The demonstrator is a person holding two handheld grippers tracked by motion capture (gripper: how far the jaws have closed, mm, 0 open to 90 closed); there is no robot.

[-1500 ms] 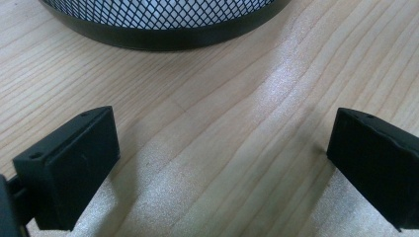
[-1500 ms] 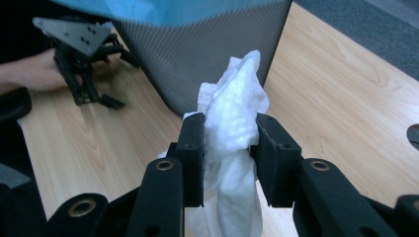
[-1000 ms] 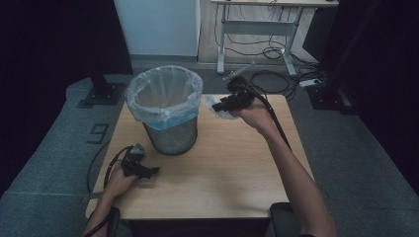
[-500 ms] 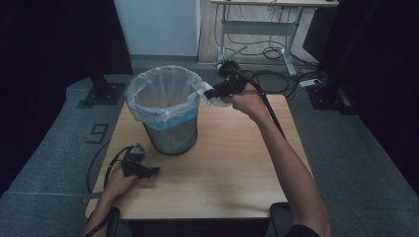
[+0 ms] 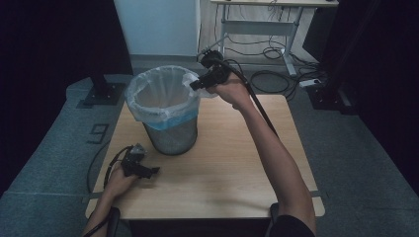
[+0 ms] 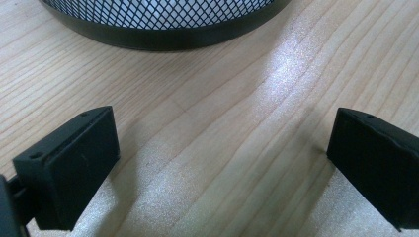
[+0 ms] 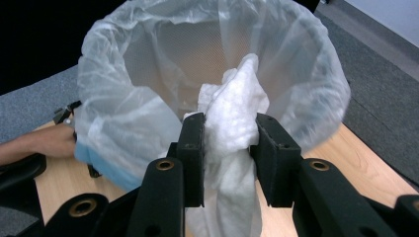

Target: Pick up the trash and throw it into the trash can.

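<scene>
A black mesh waste bin (image 5: 170,133) lined with a clear plastic bag (image 5: 160,94) stands on the wooden table (image 5: 227,163), toward its far left. My right gripper (image 5: 195,85) hovers at the bin's right rim, raised above the table, and is shut on a crumpled white tissue (image 7: 232,118). In the right gripper view the tissue sits squeezed between the two black jaws, with the bag's mouth (image 7: 207,59) just beyond. My left gripper (image 5: 150,172) rests low on the table in front of the bin, open with nothing between its fingers (image 6: 74,158); the bin's base (image 6: 163,29) shows ahead.
A desk frame with cables (image 5: 267,44) stands behind the table on the grey carpet. A dark stand (image 5: 101,91) sits at the left of the bin. The table's right half is bare wood.
My right gripper has carried the tissue up and to the left, from the table's far edge to the bin's rim. The left gripper has stayed put.
</scene>
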